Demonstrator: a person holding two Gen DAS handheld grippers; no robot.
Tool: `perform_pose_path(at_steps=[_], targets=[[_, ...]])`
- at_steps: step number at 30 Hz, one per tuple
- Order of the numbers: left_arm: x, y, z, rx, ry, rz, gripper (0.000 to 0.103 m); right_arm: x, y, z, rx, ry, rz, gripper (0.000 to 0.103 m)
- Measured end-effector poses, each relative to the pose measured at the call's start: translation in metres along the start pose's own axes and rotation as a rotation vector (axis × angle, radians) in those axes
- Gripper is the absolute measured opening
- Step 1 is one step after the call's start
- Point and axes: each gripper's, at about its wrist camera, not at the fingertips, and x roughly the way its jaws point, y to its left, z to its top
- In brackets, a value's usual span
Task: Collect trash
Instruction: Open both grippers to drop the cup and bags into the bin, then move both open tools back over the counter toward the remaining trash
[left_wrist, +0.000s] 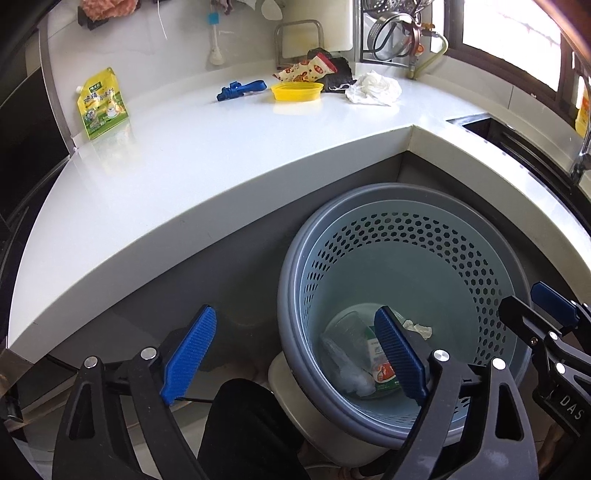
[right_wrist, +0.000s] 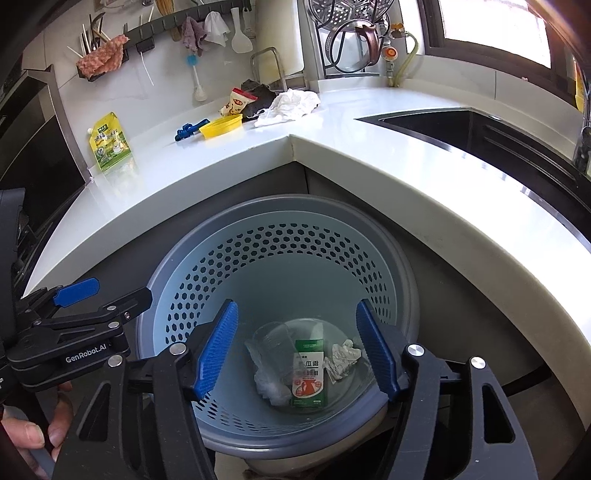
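Right gripper (right_wrist: 297, 363) and left gripper (left_wrist: 295, 354) held wide open, empty, above perforated bin (right_wrist: 280, 258); carton (right_wrist: 308, 373), clear cup (right_wrist: 273, 338), crumpled paper (right_wrist: 343, 358) inside; pouch (right_wrist: 109, 142) on counter (right_wrist: 369, 147).

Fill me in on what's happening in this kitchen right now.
A person holds two grippers over a perforated trash bin below the counter. The left gripper and right gripper are both open and empty. The bin already holds a clear plastic cup, a green carton and crumpled paper. A green pouch, snack wrapper and white tissue lie on the counter.
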Motion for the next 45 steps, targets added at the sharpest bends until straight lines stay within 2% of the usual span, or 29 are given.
perform_pose_path(at_steps=[6,16,27,37,45], targets=[[-0.01,0.004,0.002,-0.009,-0.042,-0.007,0.095,-0.006,0.004,0.001,-0.007,-0.021,-0.013,0.072],[-0.016,0.014,0.007,-0.029,-0.067,-0.019,0.096,-0.02,0.008,0.01,-0.002,-0.057,-0.024,0.08],[-0.029,0.028,0.019,-0.06,-0.112,-0.007,0.096,-0.023,0.016,0.022,-0.034,-0.084,-0.044,0.08],[-0.04,0.043,0.052,-0.076,-0.192,0.012,0.097,-0.022,0.022,0.051,-0.056,-0.144,-0.034,0.084],[-0.031,0.051,0.091,-0.092,-0.235,0.02,0.097,-0.007,0.019,0.088,-0.068,-0.176,-0.034,0.084]])
